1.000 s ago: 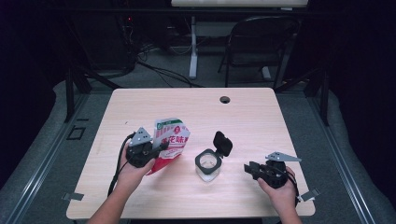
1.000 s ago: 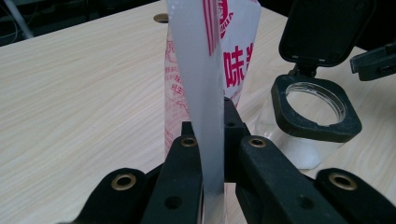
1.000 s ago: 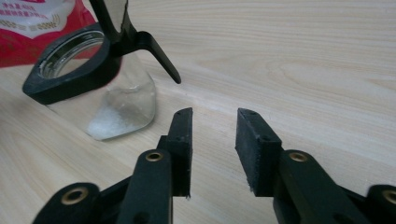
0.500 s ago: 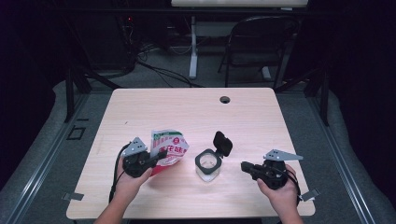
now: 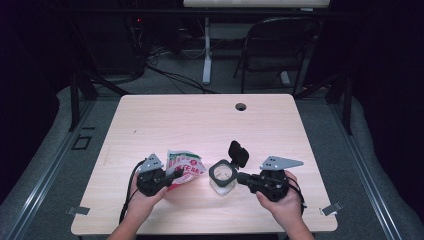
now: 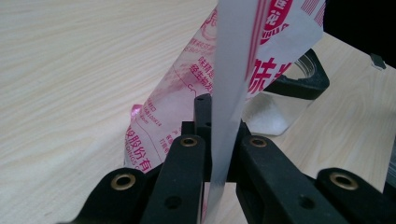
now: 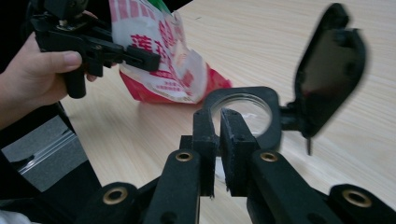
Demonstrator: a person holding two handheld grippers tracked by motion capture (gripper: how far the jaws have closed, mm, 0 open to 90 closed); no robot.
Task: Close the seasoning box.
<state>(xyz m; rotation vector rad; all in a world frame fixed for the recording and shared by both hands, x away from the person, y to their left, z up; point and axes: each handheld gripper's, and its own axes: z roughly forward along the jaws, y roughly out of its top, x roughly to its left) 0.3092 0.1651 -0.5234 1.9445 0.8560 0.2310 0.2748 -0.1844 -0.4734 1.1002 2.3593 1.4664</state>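
Since a second ago the left gripper [image 5: 172,177] has sunk with its bag toward the tabletop, and the right gripper [image 5: 243,178] has slid in from the right edge up to the jar, its jaws just been closing. Left claw is clenched hard on the seasoning bag [image 5: 186,170], pinching the flat white seam of it edge-on between the pads, as the left gripper view shows. The bag [image 6: 261,65] is white with red and pink print, crinkled, tilted, its lower end near the wood just left of the jar. Right claw's jaws stand nearly together with only a thin slit between them and nothing held; their tips sit just at the jar's near rim in the right gripper view. The jar [image 5: 223,175] is clear glass with a black square collar, white grains in the bottom, and its black flip lid [image 5: 238,153] stands open, hinged up on the far right side. All this sits on the near half of the pale wooden table [image 5: 200,120]; a round cable hole [image 5: 241,107] lies well apart near the far edge, and a folding chair [image 5: 272,50] stands beyond
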